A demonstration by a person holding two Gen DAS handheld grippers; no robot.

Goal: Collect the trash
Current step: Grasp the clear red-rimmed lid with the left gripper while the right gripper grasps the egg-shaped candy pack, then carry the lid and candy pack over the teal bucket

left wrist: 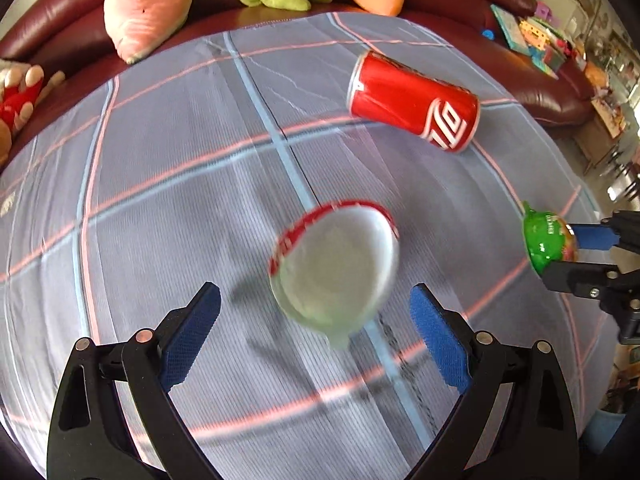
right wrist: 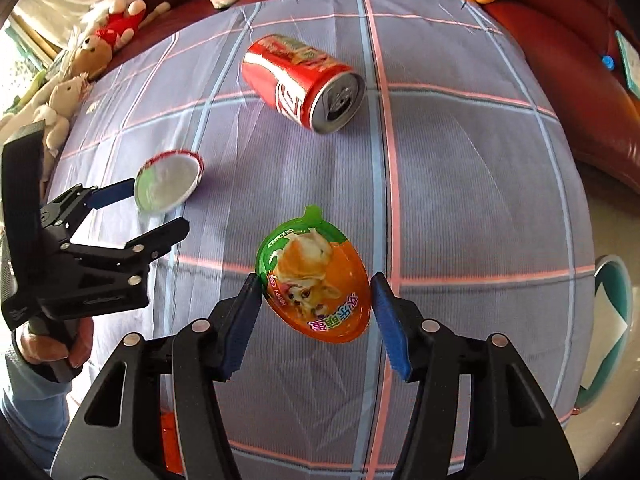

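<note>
Reaching over the checked cloth (right wrist: 460,184), we have both grippers spread wide and empty. Left of frame, the left gripper (right wrist: 160,210) brackets the foil-lidded cup (right wrist: 168,186); the cola can (right wrist: 300,84) lies top centre; lower centre, the right gripper (right wrist: 316,296) straddles the egg-shaped toy pack (right wrist: 314,280) — untouched. Next, we judge: close squarely on each, then lift.

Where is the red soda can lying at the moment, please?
The red soda can lies on its side on the plaid cloth, toward the sofa end, beyond the egg-shaped package and the foil lid, untouched by either tool.
</note>
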